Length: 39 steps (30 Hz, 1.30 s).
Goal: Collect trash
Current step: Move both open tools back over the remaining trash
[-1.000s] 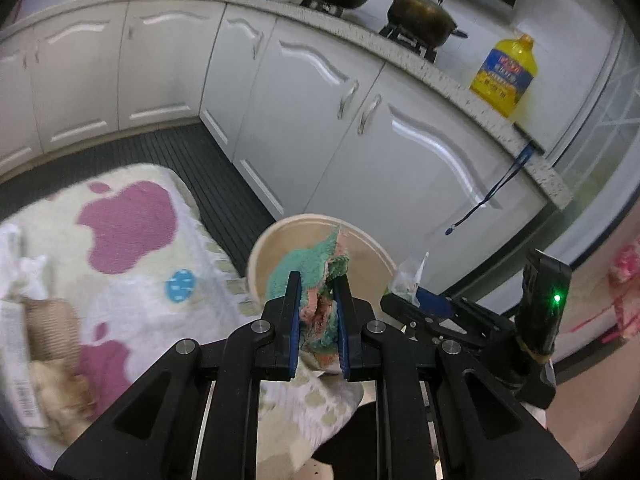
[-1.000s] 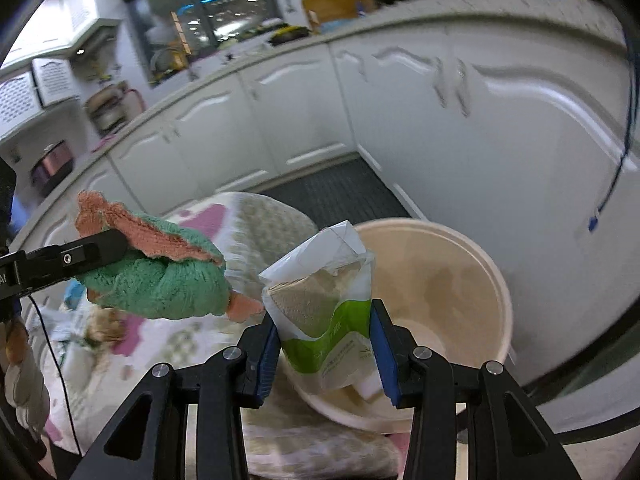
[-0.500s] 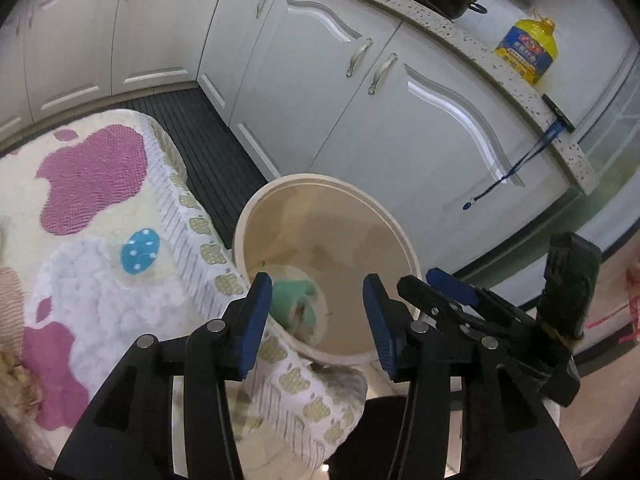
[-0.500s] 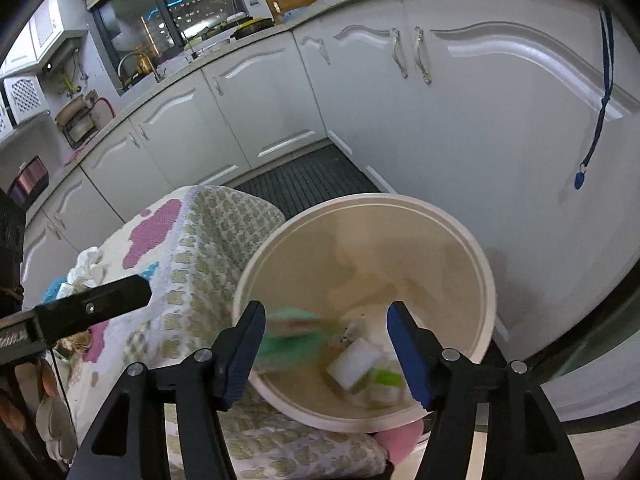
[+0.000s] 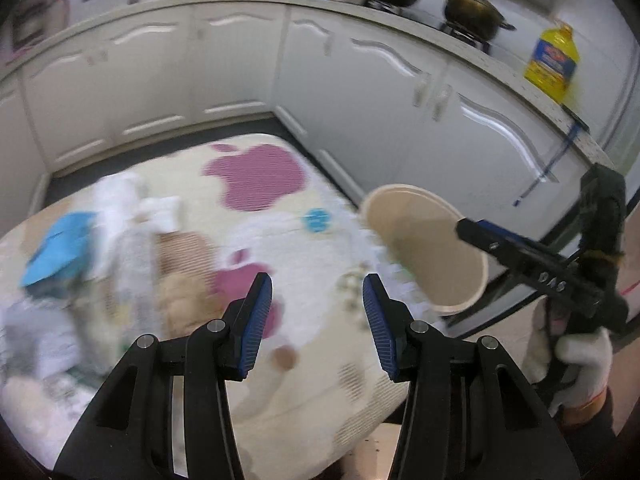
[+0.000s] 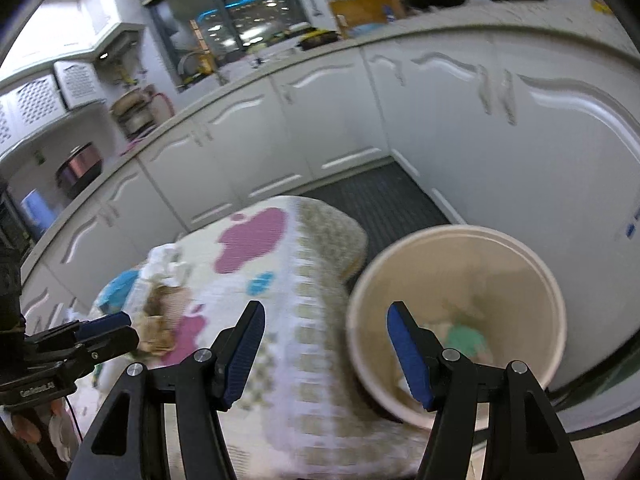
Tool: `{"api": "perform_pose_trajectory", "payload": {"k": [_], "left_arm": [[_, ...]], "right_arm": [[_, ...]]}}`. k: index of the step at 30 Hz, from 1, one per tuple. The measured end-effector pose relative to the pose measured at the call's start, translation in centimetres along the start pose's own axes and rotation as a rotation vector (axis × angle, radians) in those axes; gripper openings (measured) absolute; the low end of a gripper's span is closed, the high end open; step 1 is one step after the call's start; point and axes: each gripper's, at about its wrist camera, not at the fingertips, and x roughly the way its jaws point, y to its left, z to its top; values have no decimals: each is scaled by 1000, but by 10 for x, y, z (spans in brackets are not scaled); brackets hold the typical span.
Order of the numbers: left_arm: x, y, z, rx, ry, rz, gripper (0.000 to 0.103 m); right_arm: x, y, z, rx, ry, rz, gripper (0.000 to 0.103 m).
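Note:
A beige trash bucket (image 6: 520,252) stands on the floor beside the table; a green rag (image 6: 466,338) lies inside it. The bucket also shows in the left wrist view (image 5: 432,248). My left gripper (image 5: 317,316) is open and empty above the table's patterned cloth (image 5: 280,248). My right gripper (image 6: 325,344) is open and empty, over the table edge next to the bucket. A blurred pile of trash (image 5: 100,248) lies on the left of the table: white wrappers, a blue piece, brownish lumps. It also shows in the right wrist view (image 6: 152,304).
White kitchen cabinets (image 5: 360,80) run behind the table and bucket. A yellow oil bottle (image 5: 552,64) and pots (image 5: 472,12) stand on the counter. A dark mat (image 6: 372,200) covers the floor between table and cabinets.
Both grippers have swung left, away from the bucket and toward the table. The rag and the pouch went into the bucket a second ago; both grippers have stayed open since.

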Motion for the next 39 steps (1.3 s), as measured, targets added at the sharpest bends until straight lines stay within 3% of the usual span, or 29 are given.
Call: {"api": "perform_pose_trajectory", "payload": {"k": [7, 16, 30, 34, 39], "left_arm": [[-60, 69, -28, -87, -52, 82, 46], [-121, 151, -51, -205, -128, 212, 46], [-125, 206, -59, -382, -126, 149, 46], [-124, 210, -57, -396, -128, 125, 56], [-112, 211, -54, -415, -101, 96, 59]], "right_arm": [[0, 65, 6, -104, -12, 82, 62], [15, 114, 12, -185, -1, 142, 62], [63, 156, 7, -251, 85, 197, 63], [66, 161, 7, -258, 94, 214, 63], [73, 172, 7, -259, 117, 257, 63]]}}
